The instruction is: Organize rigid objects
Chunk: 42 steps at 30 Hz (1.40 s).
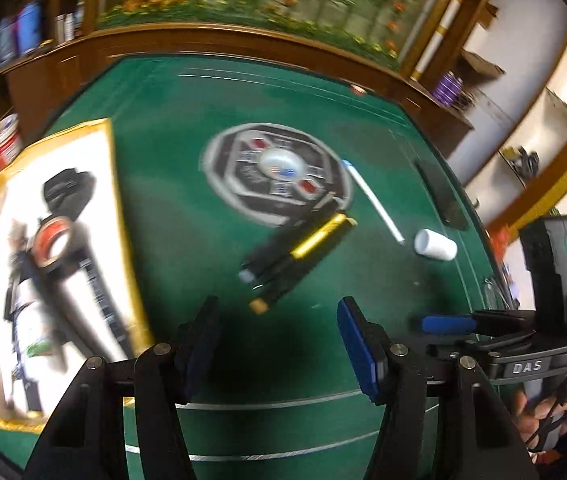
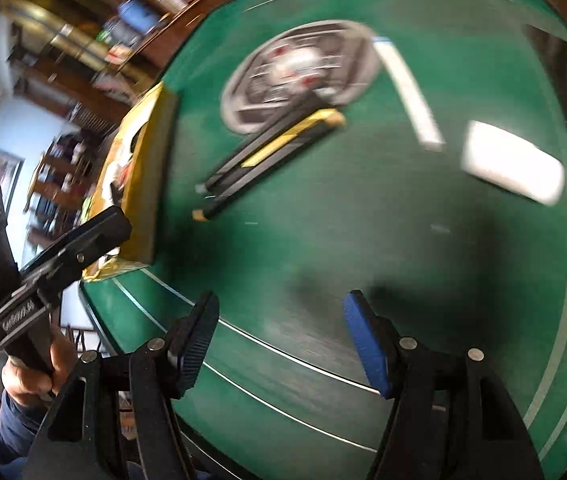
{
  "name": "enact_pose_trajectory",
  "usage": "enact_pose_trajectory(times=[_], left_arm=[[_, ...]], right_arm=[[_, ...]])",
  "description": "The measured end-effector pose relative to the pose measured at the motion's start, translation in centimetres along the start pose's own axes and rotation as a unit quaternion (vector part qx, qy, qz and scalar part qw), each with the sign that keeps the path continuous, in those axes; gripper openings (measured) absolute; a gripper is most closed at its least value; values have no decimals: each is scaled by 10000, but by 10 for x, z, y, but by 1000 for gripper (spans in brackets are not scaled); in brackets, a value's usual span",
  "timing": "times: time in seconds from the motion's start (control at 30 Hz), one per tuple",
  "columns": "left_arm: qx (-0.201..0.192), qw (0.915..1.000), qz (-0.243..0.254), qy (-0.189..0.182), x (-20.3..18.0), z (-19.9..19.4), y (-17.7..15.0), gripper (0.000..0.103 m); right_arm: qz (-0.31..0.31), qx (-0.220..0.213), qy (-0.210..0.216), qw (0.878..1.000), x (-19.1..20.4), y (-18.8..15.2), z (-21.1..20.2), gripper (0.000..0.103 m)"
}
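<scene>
Hovering over the green worktop (image 1: 171,128), both the left hand-held gripper (image 1: 279,344) and right hand-held gripper (image 2: 283,340) are gaping wide, empty. Markers (image 1: 295,256), perhaps three, are lying mid-frame, blurred.

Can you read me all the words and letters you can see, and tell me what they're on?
"DAS": on the grey body of the right gripper, seen from the left wrist.
White lettering on the left gripper: too blurred to read.
Label on the long tube in the yellow-edged tray: too blurred.
Round emblem on the green table: unreadable.
</scene>
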State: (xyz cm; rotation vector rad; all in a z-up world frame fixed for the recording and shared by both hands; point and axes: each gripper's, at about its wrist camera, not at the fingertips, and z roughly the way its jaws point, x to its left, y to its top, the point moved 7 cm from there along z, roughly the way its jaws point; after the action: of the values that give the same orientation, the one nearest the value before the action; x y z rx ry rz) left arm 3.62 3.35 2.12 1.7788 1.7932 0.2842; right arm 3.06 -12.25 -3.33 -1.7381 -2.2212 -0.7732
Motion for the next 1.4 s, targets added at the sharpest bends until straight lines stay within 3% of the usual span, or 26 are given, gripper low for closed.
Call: enact_pose_trajectory(times=[0.17, 0.3, 0.4, 0.5, 0.73, 1.0, 1.17, 1.3, 1.4], left_arm=[[-8, 9992, 311, 270, -12, 26, 35, 63], [267, 9934, 441, 1026, 5, 60, 63, 63], [445, 9868, 537, 1465, 23, 86, 69, 63], [686, 9844, 450, 1554, 37, 105, 64, 63], [785, 9883, 312, 1271, 27, 108, 51, 62], [886, 9948, 444, 255, -30, 92, 26, 62], [845, 9910, 943, 435, -37, 95, 39, 61], [970, 9852, 1322, 489, -37, 107, 44, 46], [999, 9832, 1450, 471, -34, 111, 46, 41]], right_arm=[[284, -354, -124, 9989, -39, -4, -38, 64], [429, -500, -174, 9977, -59, -7, -55, 64], [561, -590, -208, 9965, -76, -7, -64, 64], [636, -650, -235, 9956, -83, -11, -73, 64], [706, -663, -272, 9949, -94, -12, -80, 64], [648, -652, -255, 9954, -93, -2, -77, 64], [678, -641, -217, 9954, -94, 1, -73, 64], [711, -653, -234, 9950, -97, -1, -74, 64], [759, -669, -237, 9946, -99, -2, -75, 64]])
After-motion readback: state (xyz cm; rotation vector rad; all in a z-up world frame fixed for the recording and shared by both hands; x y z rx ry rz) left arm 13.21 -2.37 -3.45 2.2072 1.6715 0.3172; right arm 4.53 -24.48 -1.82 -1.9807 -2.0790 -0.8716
